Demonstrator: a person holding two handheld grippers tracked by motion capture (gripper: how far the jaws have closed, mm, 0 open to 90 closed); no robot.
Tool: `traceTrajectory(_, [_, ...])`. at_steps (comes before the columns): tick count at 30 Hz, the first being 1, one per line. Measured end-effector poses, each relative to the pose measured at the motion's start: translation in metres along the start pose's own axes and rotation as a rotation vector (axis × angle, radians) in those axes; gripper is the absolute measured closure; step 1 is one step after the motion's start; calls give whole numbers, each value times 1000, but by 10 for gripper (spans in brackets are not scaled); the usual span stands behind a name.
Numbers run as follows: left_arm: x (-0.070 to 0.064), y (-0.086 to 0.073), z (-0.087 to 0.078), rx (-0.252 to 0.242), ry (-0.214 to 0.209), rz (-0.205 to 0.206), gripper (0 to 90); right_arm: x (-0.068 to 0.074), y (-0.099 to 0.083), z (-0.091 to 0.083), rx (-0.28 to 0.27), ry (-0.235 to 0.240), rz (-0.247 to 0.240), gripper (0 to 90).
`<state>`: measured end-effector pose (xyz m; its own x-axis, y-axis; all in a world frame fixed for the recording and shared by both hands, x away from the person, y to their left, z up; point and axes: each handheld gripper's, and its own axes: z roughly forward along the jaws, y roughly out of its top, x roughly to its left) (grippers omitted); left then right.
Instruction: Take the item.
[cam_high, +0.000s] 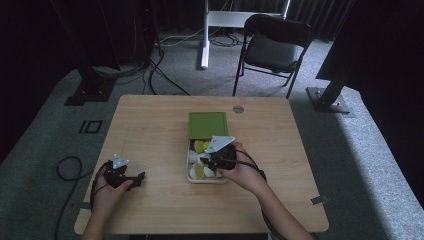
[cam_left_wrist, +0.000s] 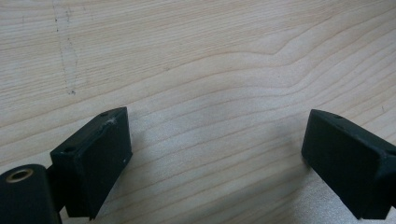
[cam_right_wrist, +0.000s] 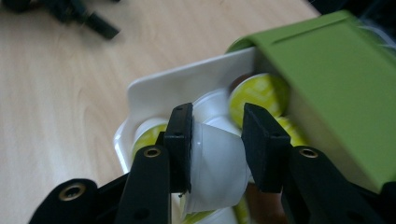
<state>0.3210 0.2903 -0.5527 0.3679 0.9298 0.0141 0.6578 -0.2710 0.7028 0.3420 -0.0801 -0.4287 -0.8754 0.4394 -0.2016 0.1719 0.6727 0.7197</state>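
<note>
A white tray (cam_high: 190, 161) slides out of a green box sleeve (cam_high: 207, 124) at the table's middle and holds several small white capsules with yellow-green lids. My right gripper (cam_high: 212, 161) hangs over the tray; in the right gripper view my right gripper (cam_right_wrist: 217, 137) is shut on one white capsule (cam_right_wrist: 217, 163), its jaws pressing both sides. The green sleeve (cam_right_wrist: 341, 79) covers the tray (cam_right_wrist: 187, 84) at the right. My left gripper (cam_high: 132, 178) rests at the table's near left, and in the left gripper view my left gripper (cam_left_wrist: 215, 149) stands open over bare wood.
A wooden table (cam_high: 150, 125) with a round grommet (cam_high: 238, 109) at its far edge. A black folding chair (cam_high: 272, 47) stands beyond it, with black stands and cables on the grey carpet. Another capsule lid (cam_right_wrist: 259, 95) lies close behind the held one.
</note>
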Motion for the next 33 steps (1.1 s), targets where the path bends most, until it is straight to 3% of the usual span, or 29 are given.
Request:
traceTrajectory(2, [0,0,0,0,0,0,94,-1,1,-2,-10,-12,12,643])
traceTrajectory(4, [0,0,0,-1,0,-1,94,-5,4,-7,-56,-37,42,643])
traceTrajectory(9, [0,0,0,0,0,0,93,-10,6,-14,-110,-73,53,643])
traceTrajectory(13, [0,0,0,0,0,0,93,-15,6,-21,-163,-120,89,643])
traceTrajectory(22, [0,0,0,0,0,1,94,-37,1,-44,-205,-213,144,643])
traceTrajectory(33, [0,0,0,0,0,1,94,-67,-22,-56,-187,-326,226,643])
